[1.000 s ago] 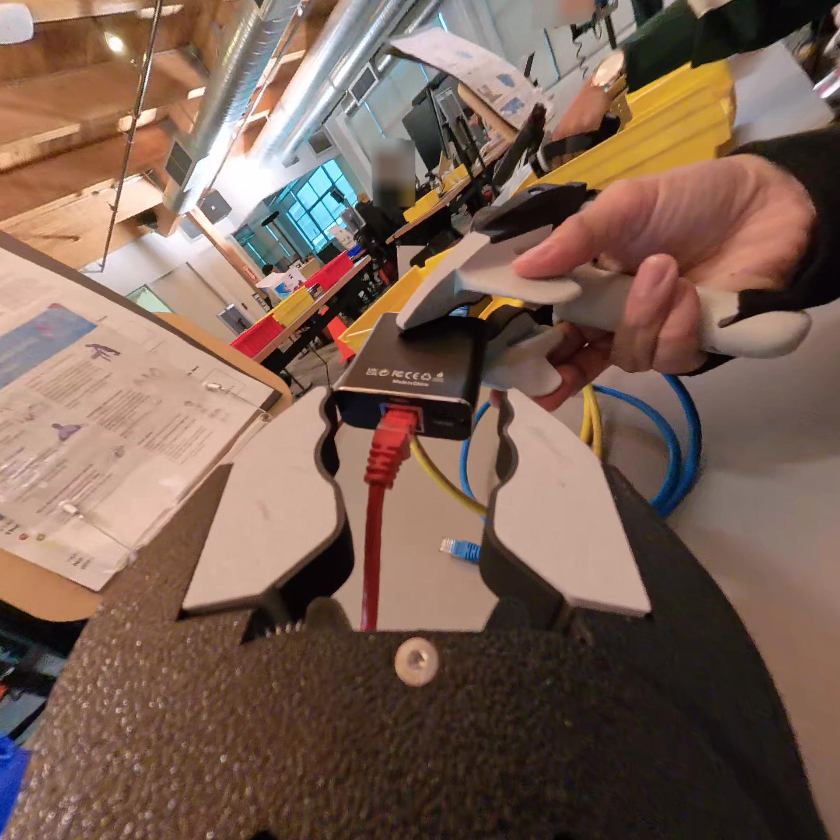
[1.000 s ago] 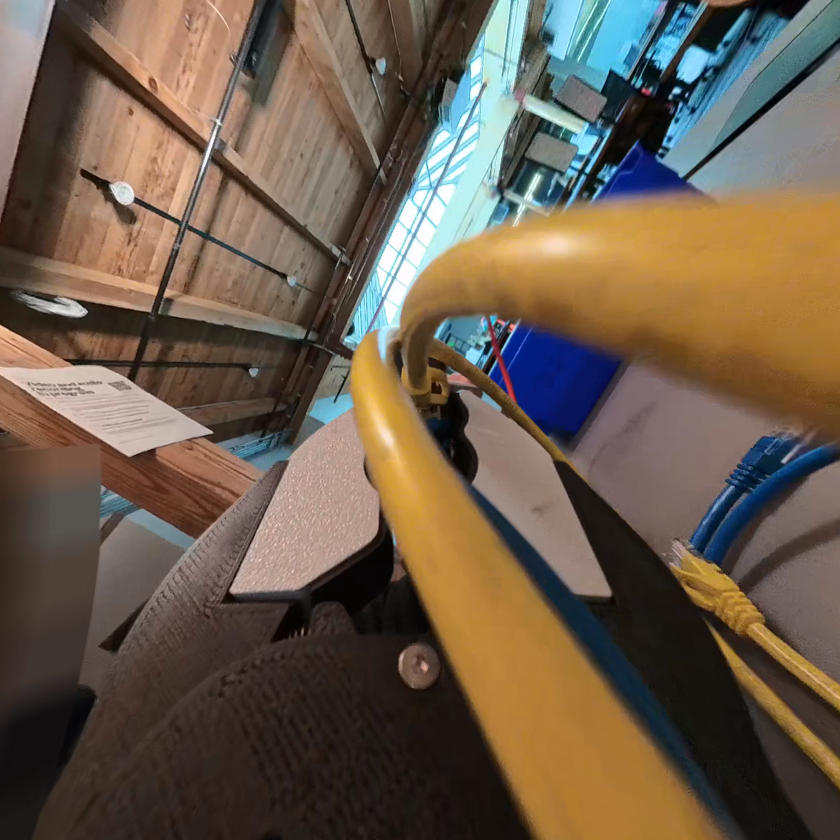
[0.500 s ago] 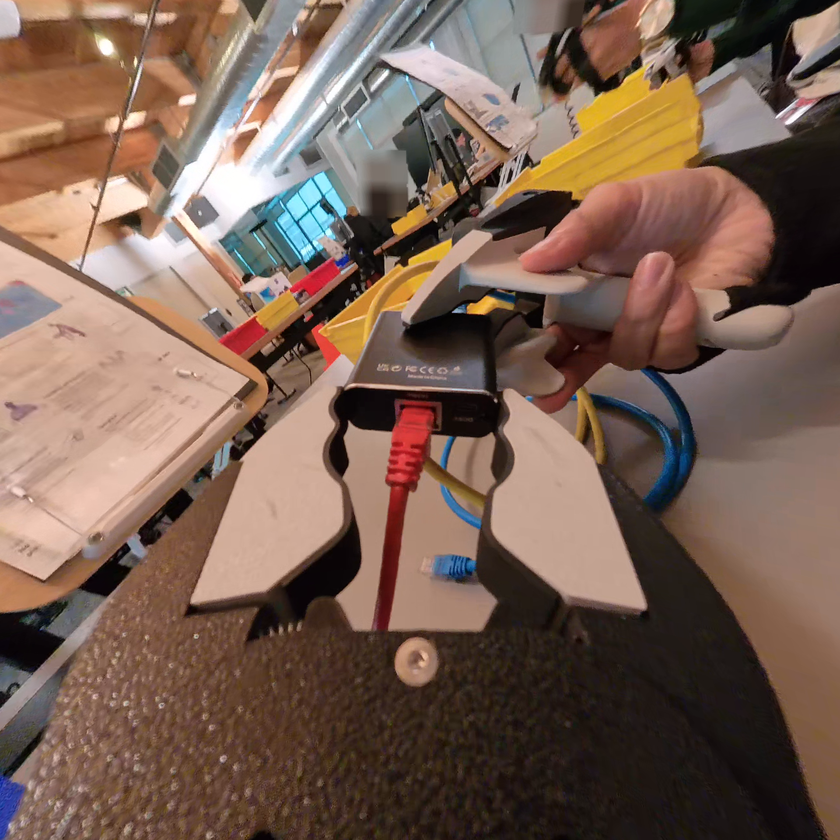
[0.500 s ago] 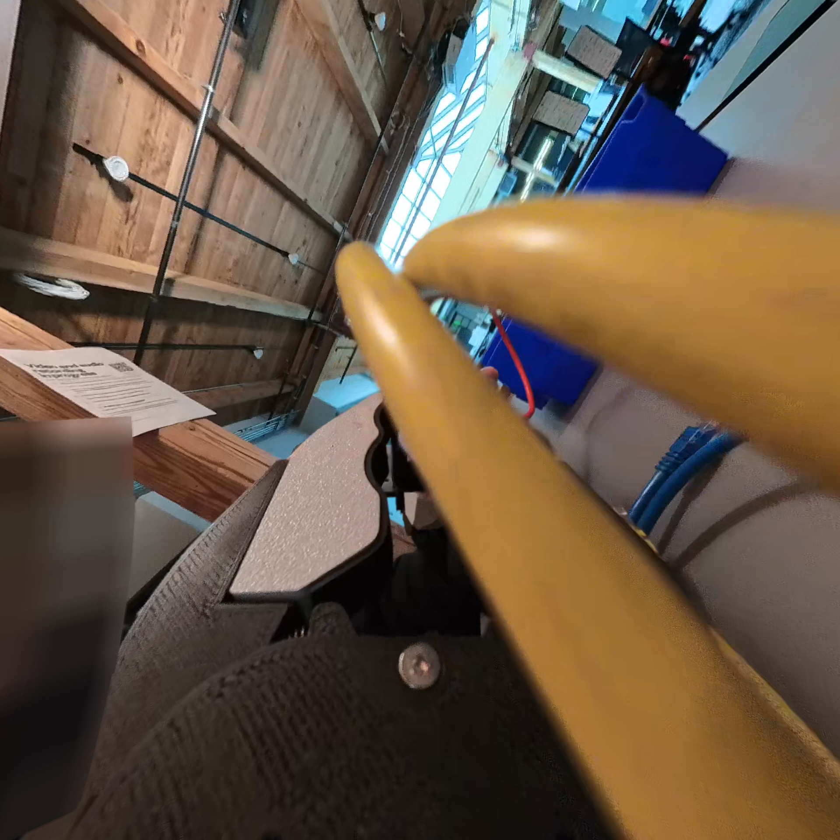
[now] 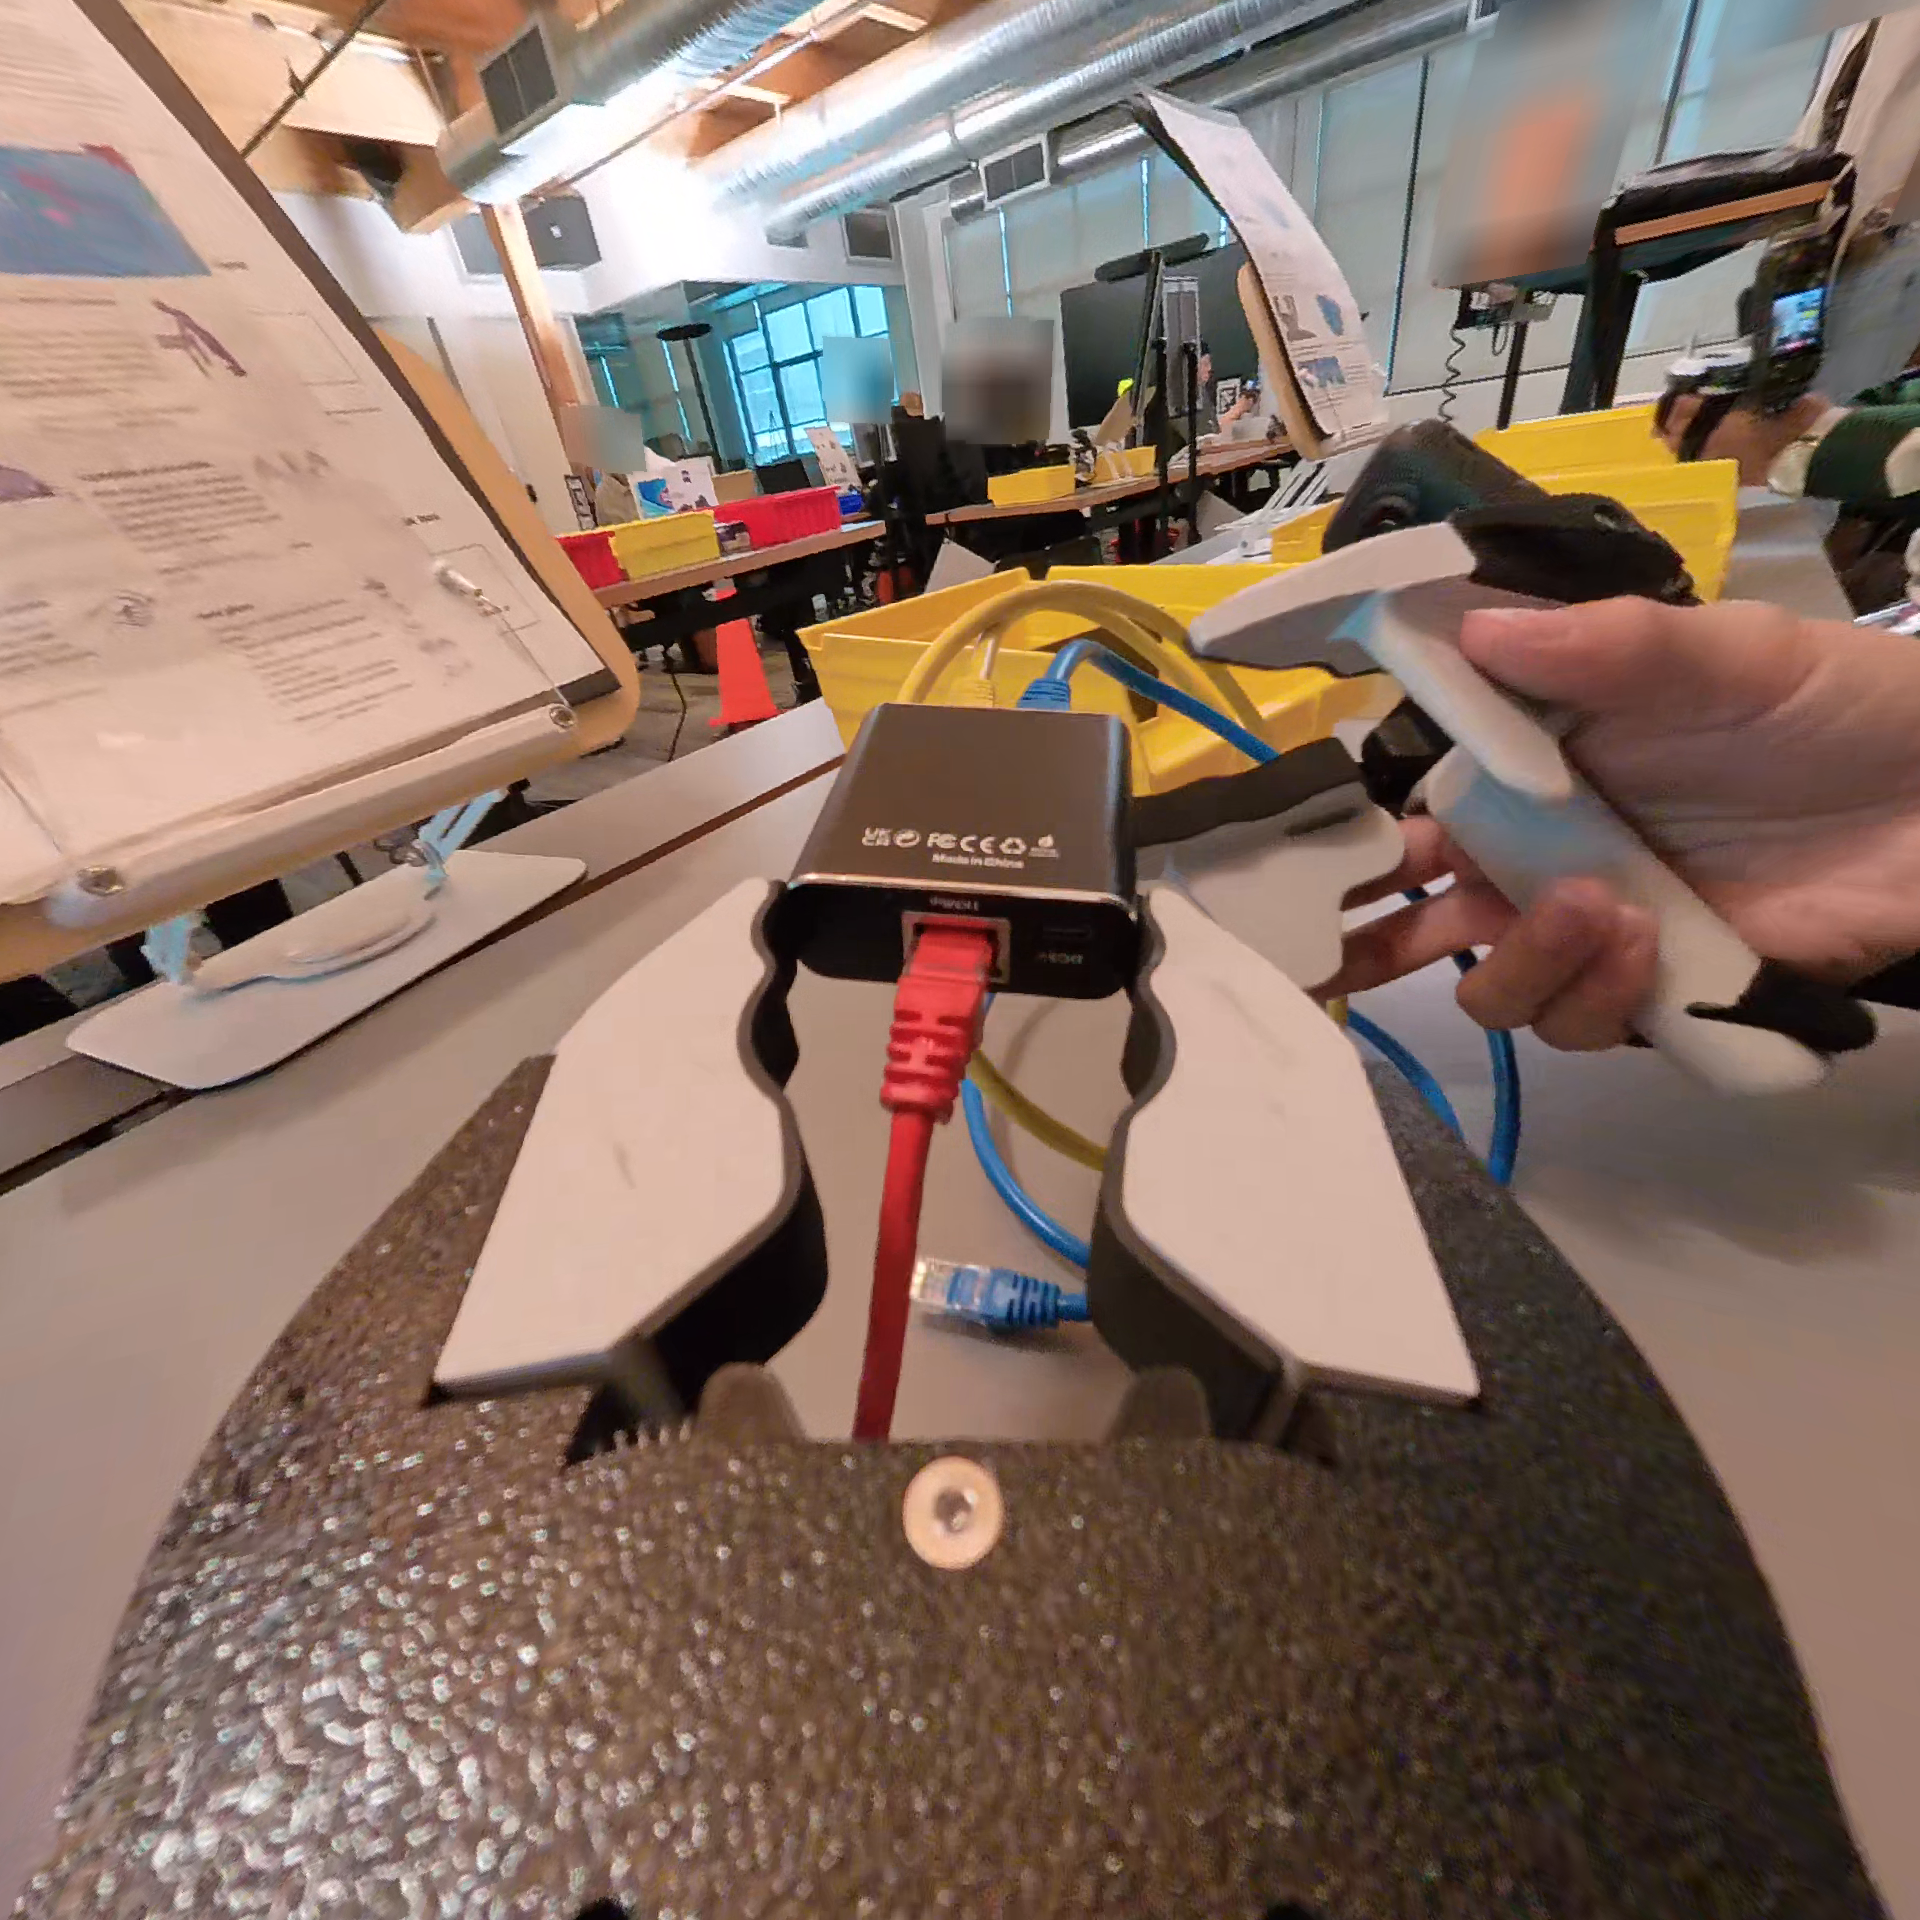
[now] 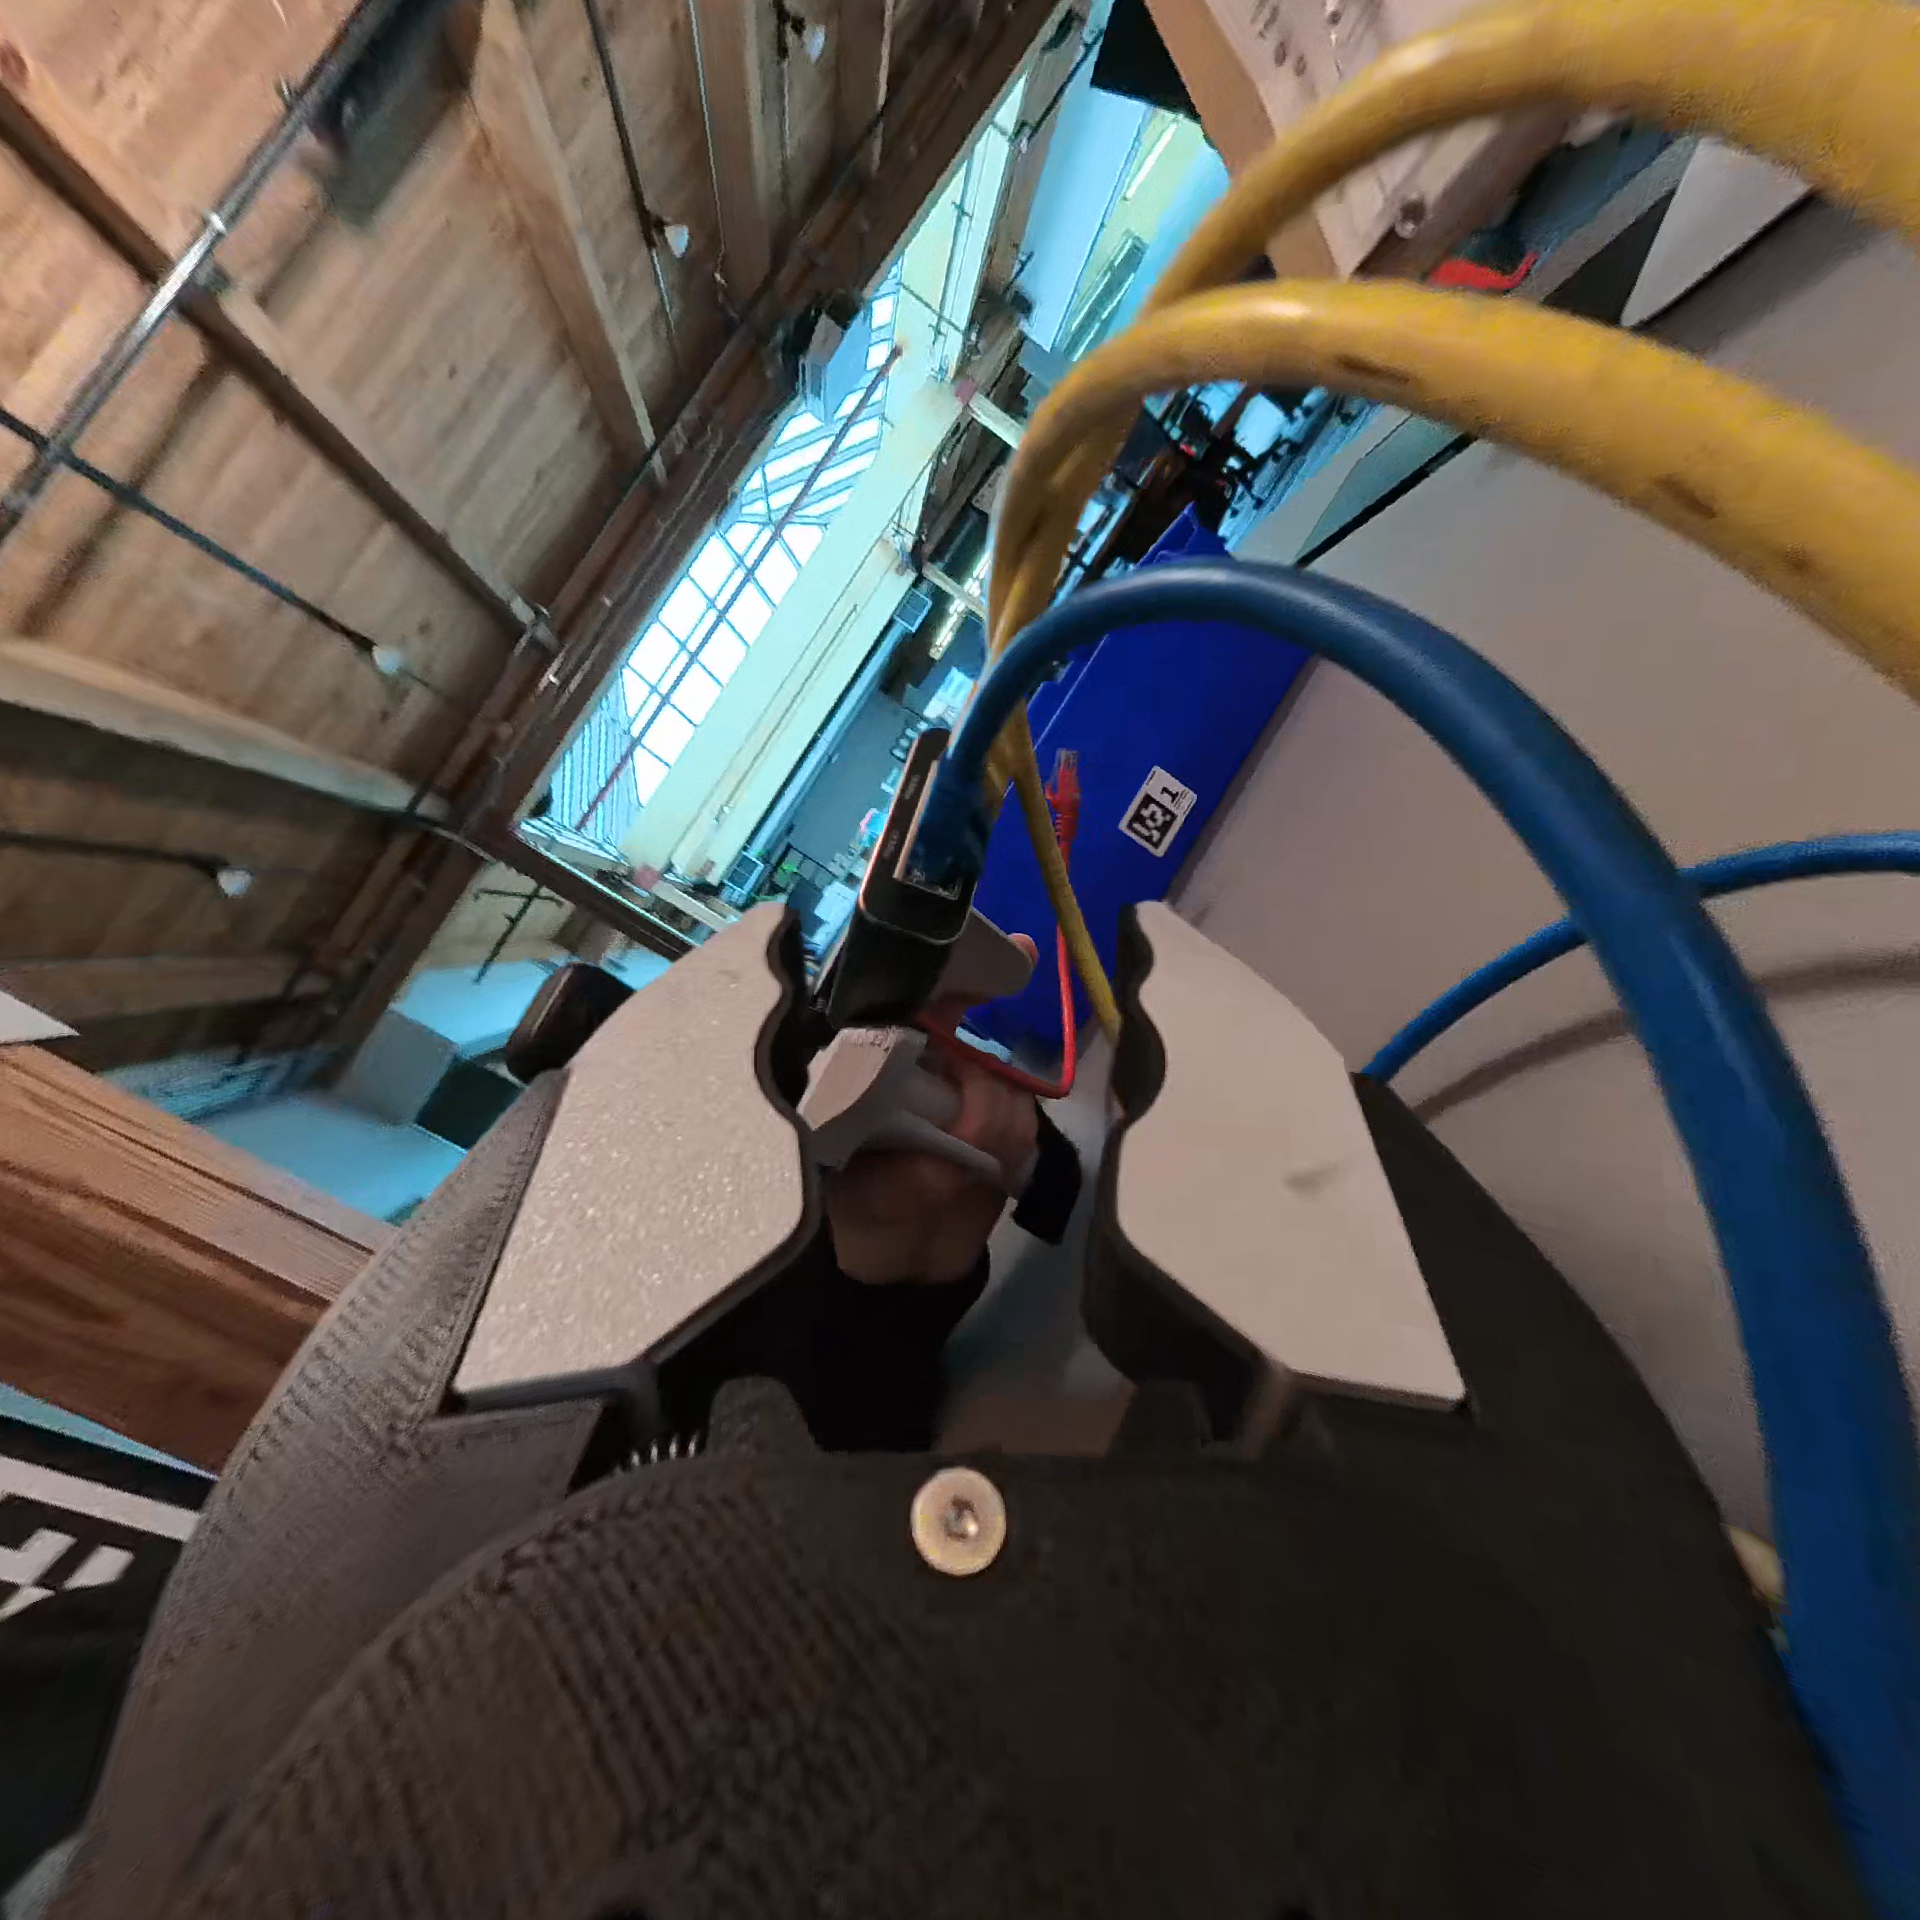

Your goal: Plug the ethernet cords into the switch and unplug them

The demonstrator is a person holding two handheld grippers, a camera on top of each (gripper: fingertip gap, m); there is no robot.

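Left gripper (image 5: 956, 914) clamps the black switch (image 5: 971, 821) at 12 o'clock, red cord (image 5: 914, 1122) plugged in. Right gripper (image 6: 961, 987) gapes empty — blue cord (image 6: 1621, 883) and yellow cord (image 6: 1558, 405) loop across it, so snagging could yank plugs loose.

blocked: yellow cord (image 6: 1558, 416), blue cord (image 6: 1662, 935) loop across right gripper (image 6: 956, 977) | free: gap between fingers

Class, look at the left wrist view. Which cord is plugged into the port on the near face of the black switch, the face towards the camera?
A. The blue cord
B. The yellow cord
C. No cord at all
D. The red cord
D: the red cord has its plug seated in the near port of the switch, which the left gripper clamps at its fingertips.
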